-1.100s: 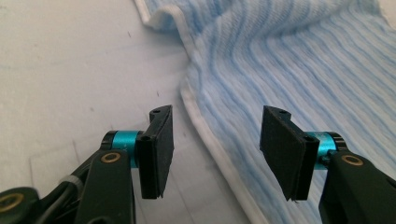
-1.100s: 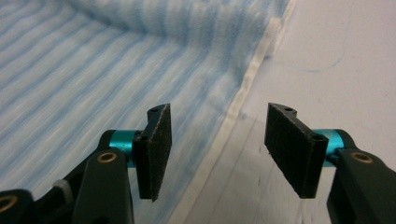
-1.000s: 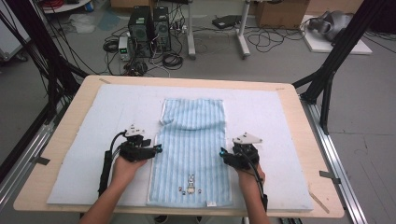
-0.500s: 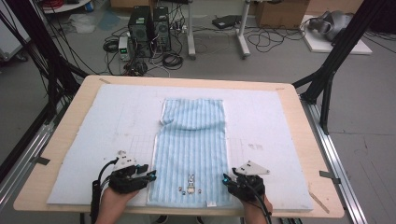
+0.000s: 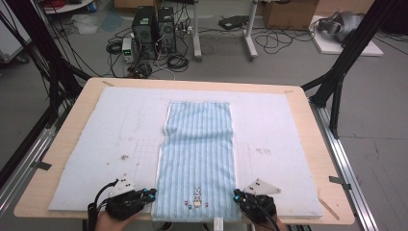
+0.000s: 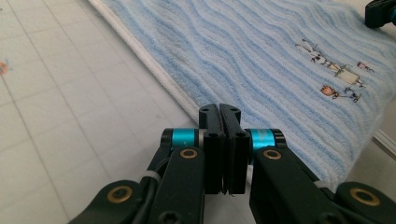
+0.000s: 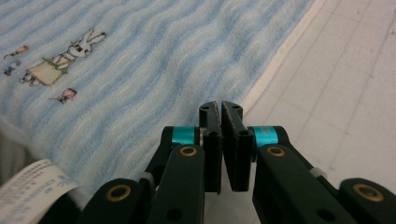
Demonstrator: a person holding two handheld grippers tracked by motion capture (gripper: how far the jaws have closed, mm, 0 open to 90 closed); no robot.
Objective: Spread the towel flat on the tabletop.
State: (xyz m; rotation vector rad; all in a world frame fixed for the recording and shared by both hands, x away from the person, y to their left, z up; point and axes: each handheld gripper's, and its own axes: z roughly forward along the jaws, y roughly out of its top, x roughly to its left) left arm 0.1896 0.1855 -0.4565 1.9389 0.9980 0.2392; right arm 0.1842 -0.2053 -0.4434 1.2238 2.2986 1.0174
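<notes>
A blue striped towel [image 5: 198,154] with a small rabbit embroidery [image 5: 197,196] lies flat and lengthwise on the white mat. My left gripper [image 5: 151,194] is at the towel's near left corner and my right gripper [image 5: 236,195] at its near right corner. In the left gripper view the jaws [image 6: 219,108] have just been closing and stand shut, tips over the towel's [image 6: 261,60] white hem, nothing seen between them. In the right gripper view the jaws [image 7: 219,105] have likewise just closed, beside the towel's [image 7: 154,60] edge, and hold nothing. A white care label [image 7: 35,184] sticks out from the near hem.
The white gridded mat [image 5: 120,130] covers most of the wooden table [image 5: 308,120]. The table's near edge is right under both hands. Black frame posts [image 5: 337,86] stand at the table's sides, and computers and cables [image 5: 154,29] sit on the floor beyond.
Both hands have drawn back along the towel's sides to its near corners. Both pairs of jaws have gone from open to shut. The towel lies as before.
</notes>
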